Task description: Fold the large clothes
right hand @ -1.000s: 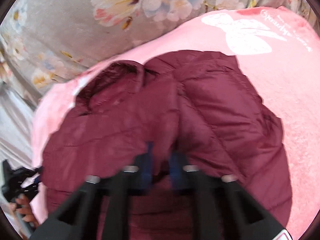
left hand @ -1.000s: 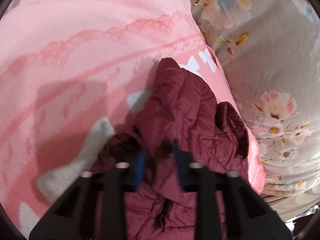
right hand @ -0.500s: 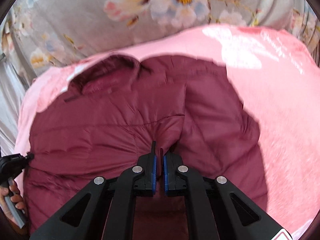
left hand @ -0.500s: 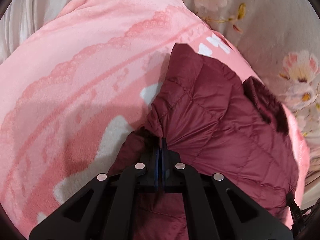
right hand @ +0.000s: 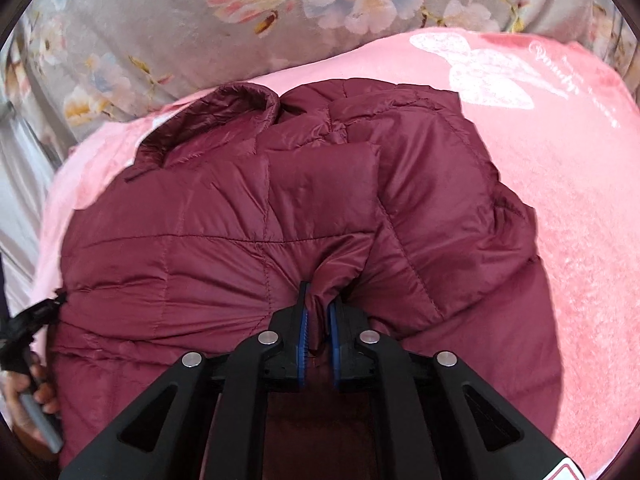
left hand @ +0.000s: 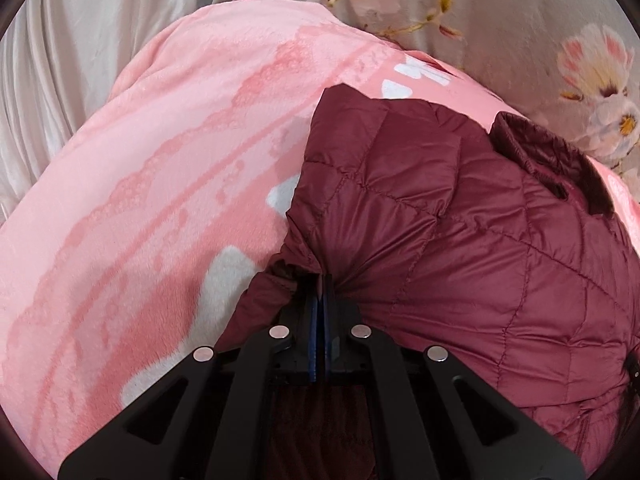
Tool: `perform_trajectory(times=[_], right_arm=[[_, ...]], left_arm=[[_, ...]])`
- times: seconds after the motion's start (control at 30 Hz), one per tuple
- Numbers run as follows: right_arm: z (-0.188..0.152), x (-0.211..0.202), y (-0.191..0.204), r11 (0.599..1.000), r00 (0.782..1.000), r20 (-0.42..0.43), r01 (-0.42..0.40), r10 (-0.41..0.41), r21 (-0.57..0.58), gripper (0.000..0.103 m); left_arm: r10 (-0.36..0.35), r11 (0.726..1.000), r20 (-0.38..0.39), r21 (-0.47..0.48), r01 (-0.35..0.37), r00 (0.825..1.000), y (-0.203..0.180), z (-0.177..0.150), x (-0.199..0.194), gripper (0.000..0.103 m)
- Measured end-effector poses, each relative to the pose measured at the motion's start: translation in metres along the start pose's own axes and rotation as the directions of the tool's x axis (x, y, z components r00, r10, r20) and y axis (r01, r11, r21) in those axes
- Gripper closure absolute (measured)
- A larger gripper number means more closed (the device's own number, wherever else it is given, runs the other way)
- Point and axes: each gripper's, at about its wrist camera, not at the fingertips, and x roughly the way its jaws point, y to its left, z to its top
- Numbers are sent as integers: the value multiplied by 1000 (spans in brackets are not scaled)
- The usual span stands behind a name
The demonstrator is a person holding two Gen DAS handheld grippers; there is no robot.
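A maroon quilted puffer jacket [left hand: 460,240] lies spread on a pink blanket [left hand: 160,200]. It also shows in the right wrist view [right hand: 224,240], collar at the upper left. My left gripper [left hand: 322,280] is shut on a pinch of the jacket's fabric at its left edge. My right gripper [right hand: 318,296] is shut on a bunched fold of the jacket near its lower middle, fabric squeezed between the blue pads. The left hand holding its gripper [right hand: 28,380] shows at the left edge of the right wrist view.
A grey floral bedspread [right hand: 200,20] lies beyond the pink blanket [right hand: 560,200]. It also shows in the left wrist view [left hand: 540,20]. A pale curtain [left hand: 72,40] hangs at the upper left.
Both grippers closed on the jacket fabric over the last second. The jacket has been pulled flatter and wider across the blanket.
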Motion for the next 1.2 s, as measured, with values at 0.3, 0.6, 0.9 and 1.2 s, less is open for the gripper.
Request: perform_trajectory(times=[0.3,0.6,0.9,1.2], right_arm=[[8,-76,36,996,984,166,70,-59,-63,63],[-2,12,124,964,1000,4,10,-9,-266,77],[-38,24,118,965,1000,-11,2,-6,-263,78],[-39,29,117,967,1000,0,-3,3,-253,79]], left_arm=[[-39,996,107,80,30,993,-13,22,-85,83],[-111,971,-39,209,117,993,-118,1,-40,66],[-61,954,7,293,57,998,-117,-45,-23,66],[-71,959,33,278,59,997,-115,-48,-22,66]])
